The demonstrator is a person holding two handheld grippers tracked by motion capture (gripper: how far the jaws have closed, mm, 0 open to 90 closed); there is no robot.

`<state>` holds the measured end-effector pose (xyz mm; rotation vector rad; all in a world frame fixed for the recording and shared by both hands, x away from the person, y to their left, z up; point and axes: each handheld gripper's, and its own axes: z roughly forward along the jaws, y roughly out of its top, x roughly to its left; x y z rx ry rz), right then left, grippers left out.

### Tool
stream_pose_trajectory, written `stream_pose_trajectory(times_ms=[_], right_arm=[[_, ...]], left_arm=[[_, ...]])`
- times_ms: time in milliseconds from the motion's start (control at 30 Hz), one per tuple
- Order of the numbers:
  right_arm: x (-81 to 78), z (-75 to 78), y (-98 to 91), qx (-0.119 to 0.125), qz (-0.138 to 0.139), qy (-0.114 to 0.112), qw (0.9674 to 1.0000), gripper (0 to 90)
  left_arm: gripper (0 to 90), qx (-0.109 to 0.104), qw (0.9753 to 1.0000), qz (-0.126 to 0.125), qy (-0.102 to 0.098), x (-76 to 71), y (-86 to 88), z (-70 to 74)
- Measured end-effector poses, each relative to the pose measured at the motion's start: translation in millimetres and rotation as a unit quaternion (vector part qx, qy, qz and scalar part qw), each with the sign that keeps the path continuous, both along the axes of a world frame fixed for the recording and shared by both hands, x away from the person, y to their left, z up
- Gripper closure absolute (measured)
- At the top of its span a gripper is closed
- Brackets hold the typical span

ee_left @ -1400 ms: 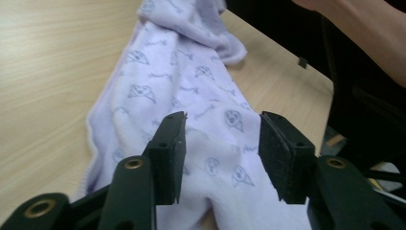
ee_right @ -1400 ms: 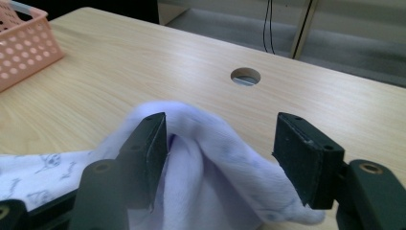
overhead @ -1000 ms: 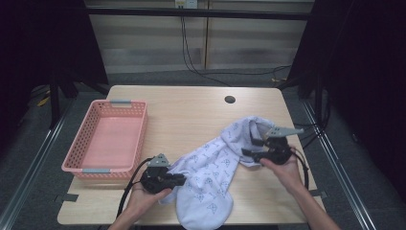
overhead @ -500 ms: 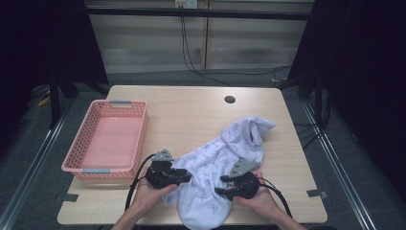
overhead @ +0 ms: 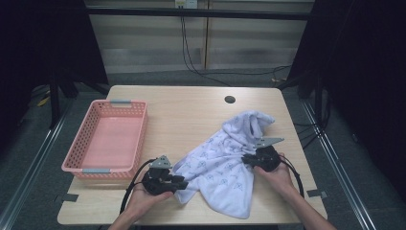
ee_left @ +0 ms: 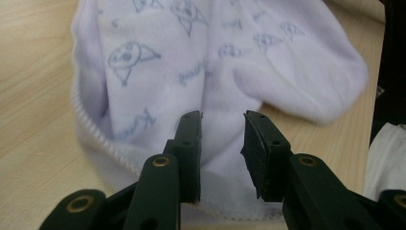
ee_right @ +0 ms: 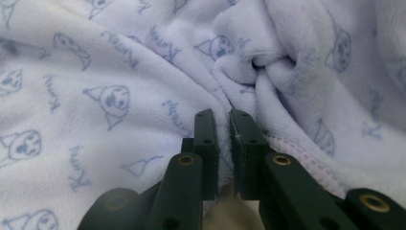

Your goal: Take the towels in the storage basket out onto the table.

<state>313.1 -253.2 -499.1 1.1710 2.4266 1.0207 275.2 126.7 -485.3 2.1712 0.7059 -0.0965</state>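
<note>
Right claw point(ee_right: 222, 125): jaws nearly pressed together, having just been closing; a fold of the white printed cloth point(overhead: 225, 167) is pinched between the pads at its right-hand edge.
Left claw point(ee_left: 221, 139): jaws partly spread, having eased a little wider and then back; the cloth's hem lies in the gap, but the pads do not look to be pressing on it.
Cloth: rumpled on the bench point(overhead: 191, 110), stretched from the near left corner up to a bunched heap at the far right; it lies between the two claws in the high view.
Basket point(overhead: 76, 165): pink, to the left of the cloth, just beside the left hand point(overhead: 143, 199).
Step in hand: taking hold of the cloth at two points, right side first, I'd say.
Next move: the left claw should close on the hem before any lift; then both can draw apart to spread the cloth flat.
</note>
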Motion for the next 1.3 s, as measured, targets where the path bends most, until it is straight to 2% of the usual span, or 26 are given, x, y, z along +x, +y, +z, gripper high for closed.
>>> stream_pose_trajectory(times_ms=[33,67,133,200,233,267,333,367,400,433,467,533,600,700,733,800,867,900,967,1067,1167,1300], right_arm=[[5.8,0.2,-6.0,-0.006,-0.017,-0.001,0.9998,82.2],[11.4,-0.1,-11.3,-0.008,-0.023,-0.003,0.9997,82.2],[18.8,-0.9,-20.8,-0.005,-0.043,-0.002,0.9990,82.2],[26.3,-1.9,-31.3,-0.008,-0.061,-0.009,0.9981,82.2],[29.2,-1.9,-36.5,-0.004,-0.070,-0.005,0.9975,82.0],[30.9,-2.2,-40.2,0.000,-0.070,-0.004,0.9975,81.4],[28.7,-1.1,-44.3,0.015,-0.068,-0.001,0.9976,74.6],[26.5,0.8,-45.5,0.018,-0.067,-0.006,0.9975,69.9],[21.2,6.5,-47.2,0.030,-0.073,-0.017,0.9968,65.5],[16.3,13.1,-49.6,0.047,-0.074,-0.026,0.9958,62.0],[10.3,20.4,-51.5,0.063,-0.078,-0.037,0.9943,61.1],[-5.5,32.5,-51.0,0.072,-0.062,-0.045,0.9945,62.2],[-25.8,37.4,-46.1,0.081,-0.033,-0.043,0.9953,62.2],[-56.8,31.3,-35.3,0.081,0.010,-0.012,0.9966,59.5],[-66.1,27.4,-31.7,0.074,0.024,-0.003,0.9970,58.0],[-79.9,19.1,-27.6,0.066,0.037,0.015,0.9970,53.2],[-86.5,13.3,-26.7,0.055,0.039,0.025,0.9974,47.7],[-89.0,12.5,-26.5,0.053,0.036,0.028,0.9976,45.9],[-92.3,9.8,-26.2,0.049,0.046,0.032,0.9972,43.9],[-95.2,4.0,-21.5,0.024,0.062,0.042,0.9969,39.0],[-98.3,3.2,-15.4,0.009,0.076,0.030,0.9966,35.0],[-103.9,3.0,-8.3,-0.027,0.089,0.006,0.9957,36.8]], left_arm=[[67.4,0.007,1.0000,-0.007,0.000,0.0,-1.1,-1.4],[67.4,0.014,0.9999,-0.006,-0.003,-0.5,-1.9,-2.9],[67.2,0.018,0.9998,-0.007,0.001,-1.0,-1.9,-6.0],[67.9,0.041,0.9990,-0.001,-0.016,-1.4,0.8,-6.8],[68.4,0.043,0.9990,0.003,-0.015,-0.7,3.9,-7.3],[67.4,0.034,0.9993,0.007,-0.014,-1.3,7.6,-7.1],[66.8,0.009,0.9999,-0.006,-0.012,-3.4,12.0,-3.6],[66.6,-0.004,0.9997,-0.009,-0.022,-6.9,13.5,1.1],[66.9,-0.017,0.9996,-0.010,-0.022,-8.8,14.8,4.2],[67.2,-0.023,0.9995,-0.010,-0.020,-9.9,15.8,5.8],[67.4,-0.019,0.9995,-0.006,-0.023,-11.2,16.1,6.4],[67.9,-0.015,0.9995,-0.007,-0.027,-11.3,15.0,5.3],[66.7,-0.015,0.9996,-0.009,-0.023,-9.1,11.2,4.5],[66.6,0.008,0.9994,-0.014,-0.030,-9.5,5.5,2.7],[66.2,0.019,0.9992,-0.017,-0.032,-9.6,5.2,1.0],[65.3,0.033,0.9990,-0.019,-0.025,-10.5,6.0,-3.7],[64.2,0.057,0.9977,-0.023,-0.028,-12.3,6.5,-6.6],[64.0,0.057,0.9976,-0.026,-0.031,-13.9,7.6,-7.3],[60.9,0.047,0.9982,-0.029,-0.022,-15.6,10.9,-8.0],[59.3,0.044,0.9982,-0.032,-0.026,-16.0,10.6,-8.9],[57.5,0.041,0.9983,-0.031,-0.028,-15.1,7.3,-9.6],[57.9,0.039,0.9981,-0.033,-0.036,-15.0,2.1,-10.8]])
